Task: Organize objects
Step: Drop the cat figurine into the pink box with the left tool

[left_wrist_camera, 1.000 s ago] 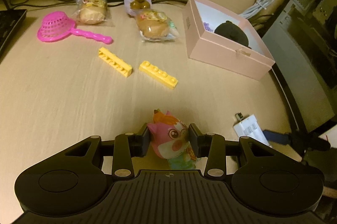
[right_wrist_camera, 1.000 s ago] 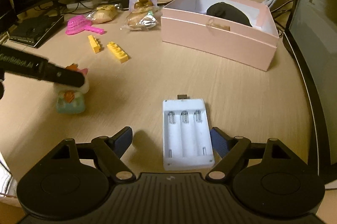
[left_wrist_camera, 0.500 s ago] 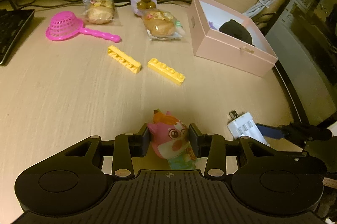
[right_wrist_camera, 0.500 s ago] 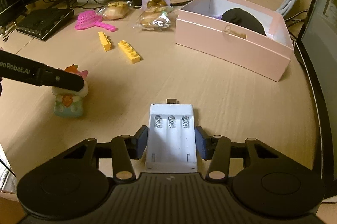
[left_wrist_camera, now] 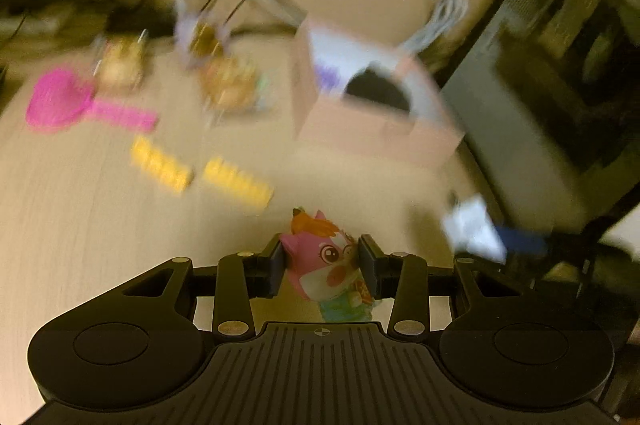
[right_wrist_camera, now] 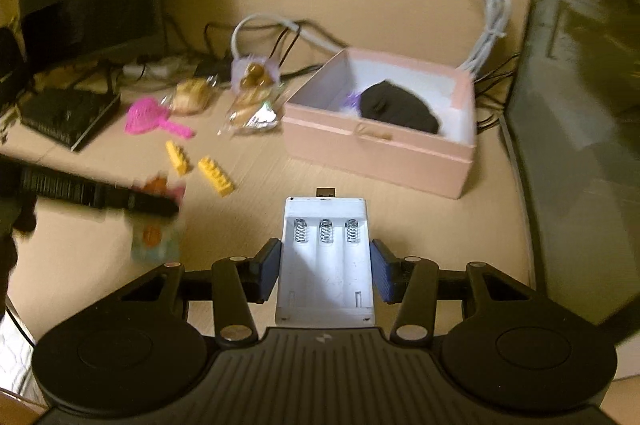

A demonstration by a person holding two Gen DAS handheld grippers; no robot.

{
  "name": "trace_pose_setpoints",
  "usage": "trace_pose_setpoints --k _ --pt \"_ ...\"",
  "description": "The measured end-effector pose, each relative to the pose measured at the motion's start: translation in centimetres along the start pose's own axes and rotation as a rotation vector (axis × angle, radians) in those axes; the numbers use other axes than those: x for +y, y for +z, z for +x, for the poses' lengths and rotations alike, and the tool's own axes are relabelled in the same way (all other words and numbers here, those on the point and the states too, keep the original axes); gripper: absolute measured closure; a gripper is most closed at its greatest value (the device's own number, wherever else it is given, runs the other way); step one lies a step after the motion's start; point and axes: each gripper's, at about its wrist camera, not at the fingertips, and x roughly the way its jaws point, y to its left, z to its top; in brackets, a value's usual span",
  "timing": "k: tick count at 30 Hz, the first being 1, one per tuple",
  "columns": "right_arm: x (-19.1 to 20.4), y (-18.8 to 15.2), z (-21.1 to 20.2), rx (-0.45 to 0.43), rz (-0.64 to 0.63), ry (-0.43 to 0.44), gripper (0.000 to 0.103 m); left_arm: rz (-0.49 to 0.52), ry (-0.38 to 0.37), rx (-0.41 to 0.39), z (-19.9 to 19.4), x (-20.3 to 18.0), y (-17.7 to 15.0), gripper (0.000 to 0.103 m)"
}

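Between left jaws: glossy rounded owl toy (left_wrist_camera: pixel 326 267)

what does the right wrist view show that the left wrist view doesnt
Only the right wrist view shows the right gripper shut on the white battery holder, its three spring slots facing up, and the dark keyboard at the far left.

Only the left wrist view shows the left gripper shut on the pink owl toy, face visible.

Both show the pink box with a black item inside, two yellow bricks, the pink strainer and wrapped snacks; the left view is blurred.
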Motion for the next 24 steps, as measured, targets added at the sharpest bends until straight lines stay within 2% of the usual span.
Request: trace_pose_setpoints --k 4,8,10,11,14,16,17,19,22,24 --pt "-0.9 -0.1 -1.0 -0.023 0.045 -0.021 0.056 0.074 -0.039 -0.087 0.8 -2.2 6.2 0.060" --pt "-1.5 0.0 -1.3 -0.031 0.086 -0.028 0.056 0.152 -0.060 -0.159 4.0 -4.8 12.4 0.059" --pt "-1.5 0.1 -1.4 -0.035 0.092 -0.030 0.056 0.149 -0.080 -0.132 7.0 -5.2 14.7 0.058" --pt "-1.4 0.2 -1.4 -0.037 0.092 -0.033 0.056 0.153 -0.071 -0.087 9.4 -5.2 15.4 0.057" --pt "-1.3 0.3 -1.4 -0.039 0.089 -0.046 0.056 0.124 -0.001 0.004 14.8 -4.6 15.6 0.059" --pt "-1.6 0.5 -1.7 -0.043 0.091 -0.053 0.056 0.057 -0.030 -0.004 15.6 -3.6 15.1 0.059" --pt "-1.9 0.6 -1.7 -0.046 0.096 -0.058 0.056 0.016 -0.061 -0.022 15.3 -2.9 14.8 0.059" --pt "-2.7 0.9 -1.5 -0.047 0.110 -0.066 0.056 -0.020 -0.078 -0.053 14.5 -2.2 14.0 0.059" --pt "-3.8 2.1 -0.7 -0.050 0.126 -0.069 0.056 0.018 -0.059 -0.088 12.0 -1.5 11.7 0.059" --pt "-4.5 3.8 0.1 -0.065 0.130 -0.080 0.056 0.042 -0.042 -0.080 10.1 -0.5 10.2 0.059"
